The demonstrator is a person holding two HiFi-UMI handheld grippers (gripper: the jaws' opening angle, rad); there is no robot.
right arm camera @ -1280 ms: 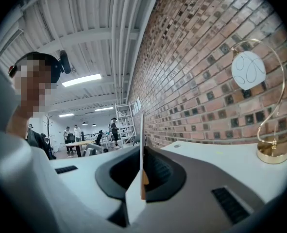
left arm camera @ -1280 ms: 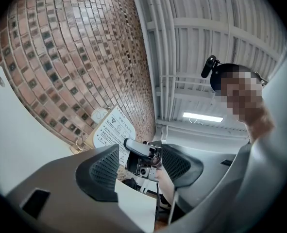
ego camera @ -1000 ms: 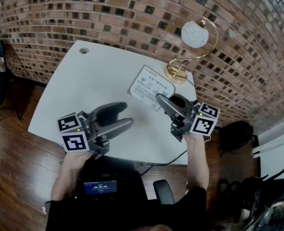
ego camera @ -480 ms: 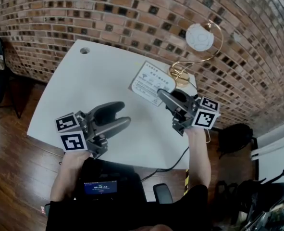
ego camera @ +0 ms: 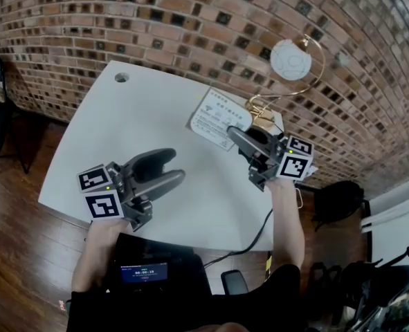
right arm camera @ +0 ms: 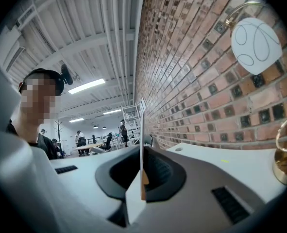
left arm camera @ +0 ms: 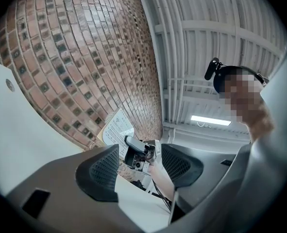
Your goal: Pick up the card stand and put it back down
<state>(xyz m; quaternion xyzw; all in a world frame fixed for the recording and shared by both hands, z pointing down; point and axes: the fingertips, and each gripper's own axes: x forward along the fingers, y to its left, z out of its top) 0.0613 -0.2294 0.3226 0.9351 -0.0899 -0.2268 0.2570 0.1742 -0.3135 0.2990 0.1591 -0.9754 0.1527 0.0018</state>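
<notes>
A: Holding what, exactly?
B: The card stand (ego camera: 220, 118), pinched at its near edge by the right gripper (ego camera: 235, 135), over the table (ego camera: 135, 116) by the lamp (ego camera: 291, 61); left gripper (ego camera: 173, 166) gapes, empty.
A: Handling?
B: Probably light, stiff, slick; take the edge deeper.

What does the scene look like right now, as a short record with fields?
table: white, beside a brick wall
right gripper: shut on the near edge of the card stand
left gripper: open, nothing between its jaws, over the table
card stand lifted or resting: cannot tell
lamp: gold stem, round white shade, far right corner
</notes>
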